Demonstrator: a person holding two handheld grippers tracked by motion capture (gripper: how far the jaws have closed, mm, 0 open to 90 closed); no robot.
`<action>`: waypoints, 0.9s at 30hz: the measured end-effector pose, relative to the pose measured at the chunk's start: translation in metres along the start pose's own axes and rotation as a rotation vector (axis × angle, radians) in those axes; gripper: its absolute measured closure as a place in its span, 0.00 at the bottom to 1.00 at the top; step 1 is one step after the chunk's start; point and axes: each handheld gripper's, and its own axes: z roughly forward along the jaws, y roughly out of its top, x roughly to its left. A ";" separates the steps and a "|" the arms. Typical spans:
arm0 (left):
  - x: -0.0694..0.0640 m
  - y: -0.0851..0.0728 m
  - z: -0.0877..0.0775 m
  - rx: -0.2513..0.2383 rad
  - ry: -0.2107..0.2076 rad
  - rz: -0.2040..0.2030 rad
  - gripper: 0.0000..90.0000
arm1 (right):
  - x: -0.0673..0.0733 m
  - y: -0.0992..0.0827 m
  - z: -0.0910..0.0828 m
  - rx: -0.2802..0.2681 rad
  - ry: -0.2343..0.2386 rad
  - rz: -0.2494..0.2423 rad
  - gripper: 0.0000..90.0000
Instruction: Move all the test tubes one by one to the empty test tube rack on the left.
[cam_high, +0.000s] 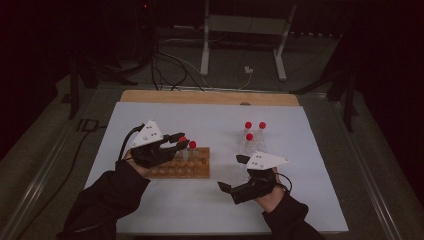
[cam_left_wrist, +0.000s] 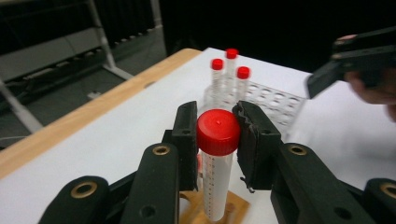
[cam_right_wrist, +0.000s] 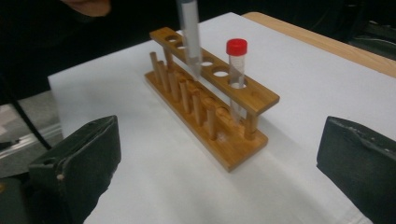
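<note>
The fingers (cam_left_wrist: 187, 135) of the left gripper (cam_left_wrist: 218, 133) pinch a clear plastic tube (cam_left_wrist: 215, 186) just under its red screw cap (cam_left_wrist: 218, 132), one black pad on each side of the cap. The tube is upright, it has a printed scale along its wall, and its lower end is above the wooden rack (cam_left_wrist: 212, 210). In the right gripper view the pointed tip of this tube (cam_right_wrist: 191, 42) hangs over a hole in the top bar of the rack (cam_right_wrist: 210, 102), but whether it has entered the hole I cannot tell.

The right gripper (cam_right_wrist: 219, 168) has its fingers (cam_right_wrist: 77, 163) spread wide with nothing between them; their pads are dark and rough, with worn edges. In the high view it is near the front right part of the worktop (cam_high: 200, 200), which is covered with a white sheet and shows a wooden strip at the far edge.

The rack is light brown wood with round holes on top and a row of thin pegs along one side. It stands at the left of the worktop's middle. A second capped tube (cam_right_wrist: 236, 70) stands in the hole at one end of it. Three more red-capped tubes (cam_high: 252, 131) stand in a transparent rack (cam_left_wrist: 275, 98) with many round holes, towards the far right part.
</note>
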 end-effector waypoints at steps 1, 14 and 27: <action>0.001 -0.001 0.001 -0.002 0.011 0.002 0.80 | 0.000 0.000 -0.001 -0.010 -0.006 0.002 0.00; 0.016 -0.010 0.018 -0.006 0.082 -0.027 0.80 | -0.002 -0.001 -0.001 0.000 -0.027 -0.014 0.00; 0.017 -0.038 0.032 0.038 0.063 -0.072 0.79 | -0.003 -0.003 -0.002 -0.008 -0.024 -0.019 0.00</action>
